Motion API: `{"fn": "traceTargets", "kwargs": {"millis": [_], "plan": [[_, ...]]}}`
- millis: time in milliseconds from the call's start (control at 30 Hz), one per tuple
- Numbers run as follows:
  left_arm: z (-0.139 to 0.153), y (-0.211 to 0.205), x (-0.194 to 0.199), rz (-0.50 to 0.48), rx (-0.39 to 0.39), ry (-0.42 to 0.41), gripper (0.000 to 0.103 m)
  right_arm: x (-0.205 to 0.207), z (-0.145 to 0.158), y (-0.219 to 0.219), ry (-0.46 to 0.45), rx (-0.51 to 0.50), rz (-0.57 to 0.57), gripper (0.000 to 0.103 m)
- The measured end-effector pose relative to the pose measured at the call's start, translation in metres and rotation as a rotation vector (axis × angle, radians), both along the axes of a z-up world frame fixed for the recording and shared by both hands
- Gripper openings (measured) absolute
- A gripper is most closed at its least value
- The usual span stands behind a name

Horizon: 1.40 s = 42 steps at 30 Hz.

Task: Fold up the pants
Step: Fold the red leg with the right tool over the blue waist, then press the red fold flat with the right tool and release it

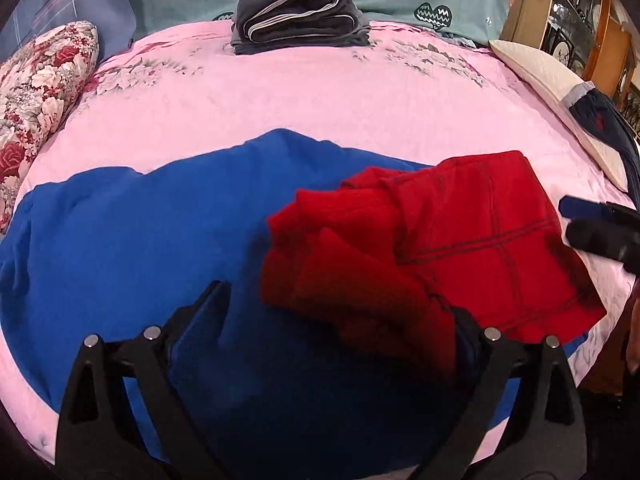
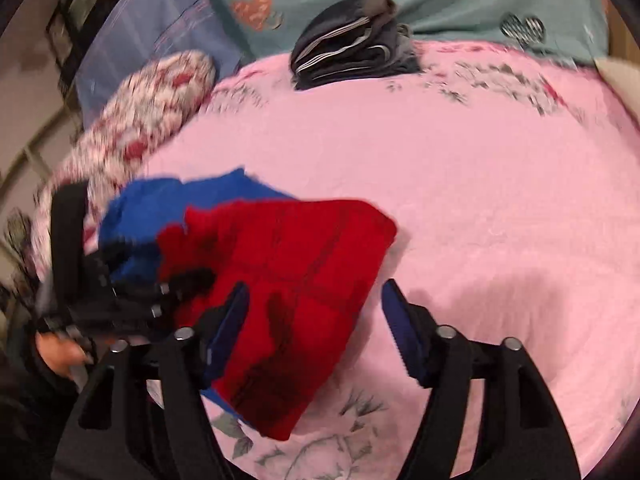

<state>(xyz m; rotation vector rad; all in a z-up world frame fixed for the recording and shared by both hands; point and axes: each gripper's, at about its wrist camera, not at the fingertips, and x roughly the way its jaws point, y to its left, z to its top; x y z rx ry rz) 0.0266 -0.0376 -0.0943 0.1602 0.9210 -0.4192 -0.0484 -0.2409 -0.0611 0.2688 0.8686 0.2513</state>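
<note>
Pants [image 1: 440,240], red, lie bunched on the pink bed [image 1: 320,92], half over a blue garment [image 1: 120,240] spread beneath them. One side looks flat with stitching showing; the other is rumpled into a heap. The left gripper [image 1: 340,320] hangs low over the near edge, jaws wide, one finger over blue cloth, the other tucked behind red fabric, gripping nothing that I can see. The right gripper [image 2: 316,320] comes in from the other side, jaws wide too, its left finger [image 2: 228,328] over the red hem, its other finger over bare sheet. Nothing pinched yet.

The risk, I'd say, is the blue layer: close low here and either jaw could catch blue with red, dragging both together. The rumpled side could also fold in crooked unless smoothed first.

Farther back, a dark folded stack [image 1: 300,12] sits by the teal bedding, a floral pillow [image 1: 36,100] to the left.
</note>
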Motion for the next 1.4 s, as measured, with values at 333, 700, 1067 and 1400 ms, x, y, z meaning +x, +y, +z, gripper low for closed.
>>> {"fn": "traceTargets", "kwargs": {"millis": [333, 700, 1067, 1400], "plan": [[0.003, 0.004, 0.002, 0.024, -0.017, -0.002, 0.099, 0.036, -0.002, 0.023, 0.051, 0.04, 0.126, 0.016], [0.016, -0.033, 0.034, 0.023, -0.144, 0.023, 0.099, 0.068, 0.025, -0.018, 0.026, -0.136, 0.017, 0.022], [0.034, 0.012, -0.003, 0.027, -0.056, -0.069, 0.099, 0.022, 0.049, -0.023, -0.13, -0.192, -0.063, 0.055], [0.021, -0.026, 0.027, -0.028, -0.073, -0.048, 0.1, 0.069, 0.025, 0.034, -0.019, -0.229, 0.051, 0.055]]}}
